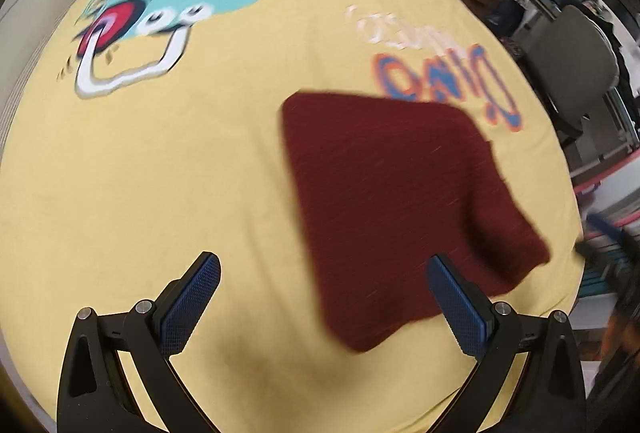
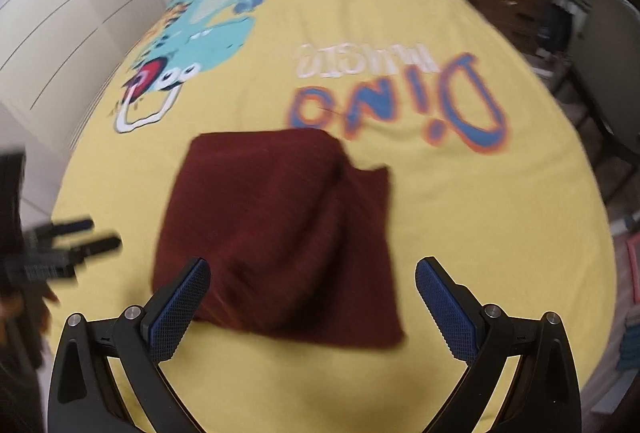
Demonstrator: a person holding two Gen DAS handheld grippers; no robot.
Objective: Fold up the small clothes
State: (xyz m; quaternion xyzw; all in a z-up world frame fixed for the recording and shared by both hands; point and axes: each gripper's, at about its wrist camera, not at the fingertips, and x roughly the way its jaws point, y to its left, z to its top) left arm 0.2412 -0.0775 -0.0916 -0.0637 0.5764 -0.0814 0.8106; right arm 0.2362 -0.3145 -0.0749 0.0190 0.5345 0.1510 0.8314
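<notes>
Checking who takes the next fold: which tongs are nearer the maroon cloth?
Right, by a small margin. The right tongs hang open directly over the maroon cloth's near edge. The left tongs sit off its left side, only their right finger over it.

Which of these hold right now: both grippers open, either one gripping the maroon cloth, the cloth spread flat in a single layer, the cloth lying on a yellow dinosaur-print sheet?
1. Both grippers are open. True: the left gripper and right gripper both have their jaws spread wide.
2. One gripper grips the maroon cloth. False: neither holds it; both are empty above it.
3. The cloth lies in a single flat layer. False: it looks folded into a compact shape with overlapping layers.
4. The cloth lies on a yellow dinosaur-print sheet. True.
</notes>
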